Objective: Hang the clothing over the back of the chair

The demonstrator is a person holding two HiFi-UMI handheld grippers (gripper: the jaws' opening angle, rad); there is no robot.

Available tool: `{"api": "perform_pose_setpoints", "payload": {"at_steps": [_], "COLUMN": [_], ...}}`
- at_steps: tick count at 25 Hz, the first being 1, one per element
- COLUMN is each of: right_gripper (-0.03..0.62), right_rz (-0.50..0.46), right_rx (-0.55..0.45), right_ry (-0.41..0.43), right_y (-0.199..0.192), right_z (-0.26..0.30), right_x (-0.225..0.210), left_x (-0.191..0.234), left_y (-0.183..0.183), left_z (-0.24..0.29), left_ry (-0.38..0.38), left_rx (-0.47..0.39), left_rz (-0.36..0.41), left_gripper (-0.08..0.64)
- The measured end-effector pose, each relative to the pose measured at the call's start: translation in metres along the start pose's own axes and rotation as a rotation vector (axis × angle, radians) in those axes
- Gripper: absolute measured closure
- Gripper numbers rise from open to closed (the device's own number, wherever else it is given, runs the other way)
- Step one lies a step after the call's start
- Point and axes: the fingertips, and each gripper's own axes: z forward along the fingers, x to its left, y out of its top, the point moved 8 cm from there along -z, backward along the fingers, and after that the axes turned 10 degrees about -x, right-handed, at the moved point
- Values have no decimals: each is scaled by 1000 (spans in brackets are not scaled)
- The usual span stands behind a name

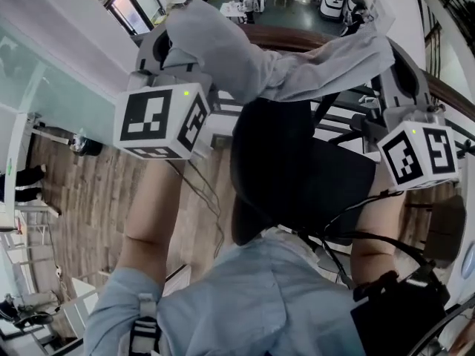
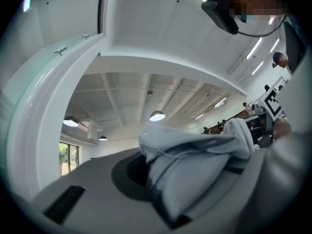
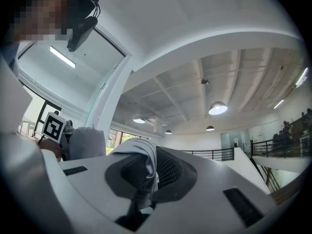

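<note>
Clothing [image 1: 297,69], soft, light and limp, hung at 12 o'clock above the chair [image 1: 297,169], with left gripper [image 2: 168,189] and right gripper [image 3: 142,191] each clamped on opposite edges, probably the best holds for draping.

The clothing [image 1: 274,69] is soft, matt grey cloth, and a stitched hem shows in the left gripper view. The left gripper [image 2: 185,179] and right gripper [image 3: 144,182] have smooth, matt grey plastic bodies. The right one's pads [image 3: 168,167] are dark with a fine ribbed texture. The chair [image 1: 297,169] looks like matt black fabric. The floor [image 1: 89,199] is wood plank. The person's shirt [image 1: 252,295] is light blue cloth.
</note>
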Motion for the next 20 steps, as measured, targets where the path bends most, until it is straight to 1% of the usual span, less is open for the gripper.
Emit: {"api": "perform_pose_setpoints", "payload": {"at_steps": [5, 8, 11, 15, 20], "right_gripper": [568, 568, 567, 566, 566], "right_rz": [22, 60, 95, 129, 140], "right_rx": [61, 94, 117, 150, 157], "right_ry": [-29, -25, -3, 19, 47], "right_y": [-38, -64, -91, -119, -131], "right_z": [-28, -46, -60, -77, -95], "right_x": [0, 6, 24, 52, 83], "left_x": [-4, -5, -4, -11, -40], "left_y": [-49, -73, -96, -120, -137], "left_z": [-23, -44, -67, -94, -124], "left_ry": [-2, 13, 19, 9, -41], "left_rx": [76, 121, 161, 211, 256], "left_rz": [-45, -68, -94, -157, -260], "left_gripper": [538, 538, 538, 538, 536]}}
